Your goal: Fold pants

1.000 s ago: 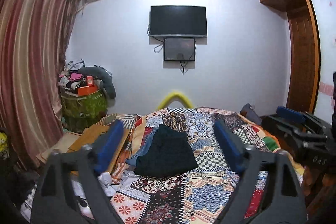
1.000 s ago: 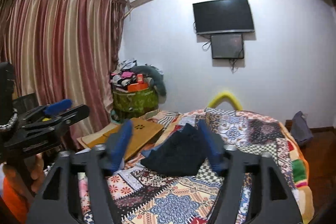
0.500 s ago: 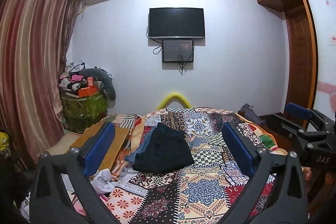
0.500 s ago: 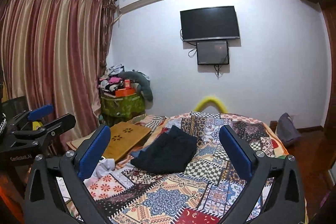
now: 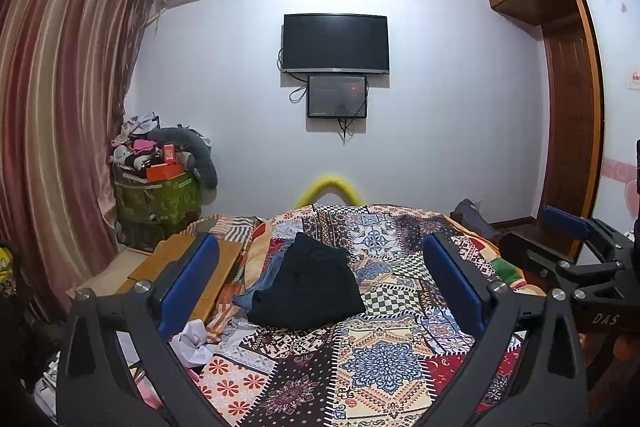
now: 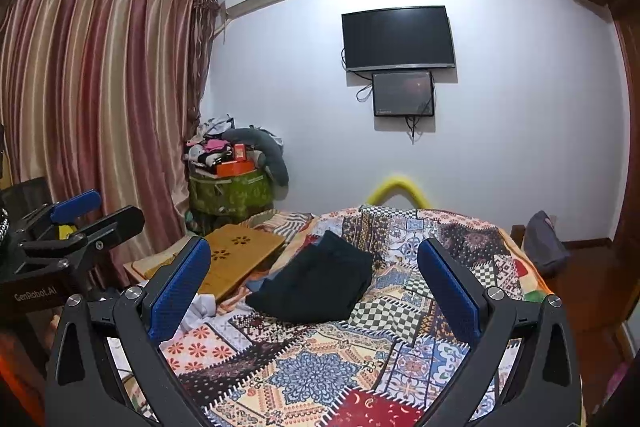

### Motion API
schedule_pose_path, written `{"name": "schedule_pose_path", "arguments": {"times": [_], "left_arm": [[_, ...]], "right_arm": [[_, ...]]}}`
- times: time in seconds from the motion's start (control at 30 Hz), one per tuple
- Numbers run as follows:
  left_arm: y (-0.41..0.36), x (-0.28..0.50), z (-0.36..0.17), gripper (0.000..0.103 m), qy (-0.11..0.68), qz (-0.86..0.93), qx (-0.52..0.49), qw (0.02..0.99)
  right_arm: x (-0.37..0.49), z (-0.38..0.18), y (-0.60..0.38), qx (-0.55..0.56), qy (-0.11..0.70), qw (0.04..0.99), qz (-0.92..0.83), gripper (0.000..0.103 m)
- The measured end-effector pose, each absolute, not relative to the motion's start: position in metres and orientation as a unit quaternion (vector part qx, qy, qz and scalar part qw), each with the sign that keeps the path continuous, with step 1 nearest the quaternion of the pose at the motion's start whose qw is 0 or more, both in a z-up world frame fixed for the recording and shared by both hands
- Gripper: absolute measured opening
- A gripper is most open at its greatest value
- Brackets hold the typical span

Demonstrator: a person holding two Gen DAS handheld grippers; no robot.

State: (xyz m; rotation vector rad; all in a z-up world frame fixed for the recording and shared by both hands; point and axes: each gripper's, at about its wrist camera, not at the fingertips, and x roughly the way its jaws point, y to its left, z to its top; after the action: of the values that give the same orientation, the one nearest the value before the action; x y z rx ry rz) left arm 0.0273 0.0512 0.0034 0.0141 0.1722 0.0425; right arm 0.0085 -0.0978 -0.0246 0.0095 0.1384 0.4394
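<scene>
Folded black pants lie on the patchwork bedspread, on top of a pair of blue jeans whose edge sticks out at the left. My left gripper is open, held back from the pants, with nothing between its blue pads. In the right wrist view the same black pants lie ahead of my right gripper, which is also open and holds nothing. Each view shows the other tool at its edge: the right gripper and the left gripper.
A wooden lap table and crumpled white cloth lie at the bed's left side. A green hamper piled with clothes stands by the curtain. A grey bag sits on the floor to the right, and a yellow arch stands at the bed's far end.
Both grippers' jaws have spread wider, the right one more. The right wrist view has swung a little to the left. The pants have not moved.
</scene>
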Motion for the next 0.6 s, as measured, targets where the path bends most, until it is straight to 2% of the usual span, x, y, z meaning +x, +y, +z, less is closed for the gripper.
{"name": "schedule_pose_path", "arguments": {"times": [0.6], "left_arm": [[0.054,0.038,0.000,0.103,0.099,0.018,-0.004,0.995]], "right_arm": [[0.006,-0.023,-0.105,0.016,0.077,0.975,0.210,0.103]]}}
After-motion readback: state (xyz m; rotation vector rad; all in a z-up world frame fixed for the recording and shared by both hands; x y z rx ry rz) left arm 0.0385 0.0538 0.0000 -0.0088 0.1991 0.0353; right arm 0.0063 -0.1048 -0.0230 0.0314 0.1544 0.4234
